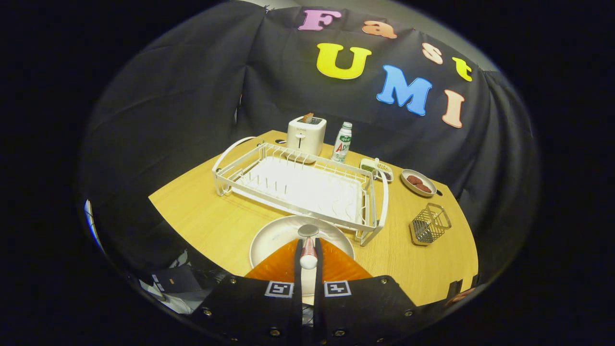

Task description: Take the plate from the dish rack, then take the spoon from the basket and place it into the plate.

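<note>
My gripper [308,257] is closed on the spoon [308,245], both fingers pressing its slim handle, which appears striped red and white. The spoon's round metal bowl projects just ahead of my fingertips.

Handling judgement: the spoon is light, rigid and not fragile. The smooth handle can slip or pivot between the fingers, so the grip belongs on the handle shaft, as it is now, not on the bowl.

Directly beneath and just ahead of my fingers lies the round, pale, shallow plate [283,235] on the light wooden table [206,216]. The spoon's bowl sits over the plate's inner area; I cannot tell whether it touches the surface. The plate looks stiff, smooth and breakable, so a low release is advisable.

Just beyond the plate stands the white wire dish rack [302,185], with no dishes in it. Ahead and to my right, well apart from the plate, the square metal wire basket [429,224] lies tipped on the table. Beyond the rack stand a white toaster [306,136] and a small green-and-white bottle [342,142].
</note>
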A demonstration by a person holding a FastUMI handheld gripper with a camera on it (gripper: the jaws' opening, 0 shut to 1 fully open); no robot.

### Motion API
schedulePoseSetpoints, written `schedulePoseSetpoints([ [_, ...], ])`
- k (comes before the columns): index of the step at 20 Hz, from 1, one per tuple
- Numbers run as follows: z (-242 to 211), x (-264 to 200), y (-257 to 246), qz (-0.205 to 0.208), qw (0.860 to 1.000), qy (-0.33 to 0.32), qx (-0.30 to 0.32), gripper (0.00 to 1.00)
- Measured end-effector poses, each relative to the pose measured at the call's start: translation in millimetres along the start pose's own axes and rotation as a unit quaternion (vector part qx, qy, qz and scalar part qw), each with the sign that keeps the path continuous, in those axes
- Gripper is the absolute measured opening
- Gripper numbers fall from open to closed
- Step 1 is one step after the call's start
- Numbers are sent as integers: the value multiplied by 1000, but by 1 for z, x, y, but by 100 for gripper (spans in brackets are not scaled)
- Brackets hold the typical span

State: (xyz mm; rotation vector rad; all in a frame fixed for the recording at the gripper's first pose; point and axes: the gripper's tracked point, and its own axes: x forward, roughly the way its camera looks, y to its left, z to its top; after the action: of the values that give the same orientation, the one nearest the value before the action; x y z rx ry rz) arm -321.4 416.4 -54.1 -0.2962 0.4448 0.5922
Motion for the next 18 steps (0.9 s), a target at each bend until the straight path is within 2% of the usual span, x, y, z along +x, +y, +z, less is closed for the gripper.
schedulePoseSetpoints([
  [10,-3,32,5,21,999,19,33,9],
  [15,7,31,4,15,999,2,32,23],
  [18,13,30,8,19,999,-6,30,25],
])
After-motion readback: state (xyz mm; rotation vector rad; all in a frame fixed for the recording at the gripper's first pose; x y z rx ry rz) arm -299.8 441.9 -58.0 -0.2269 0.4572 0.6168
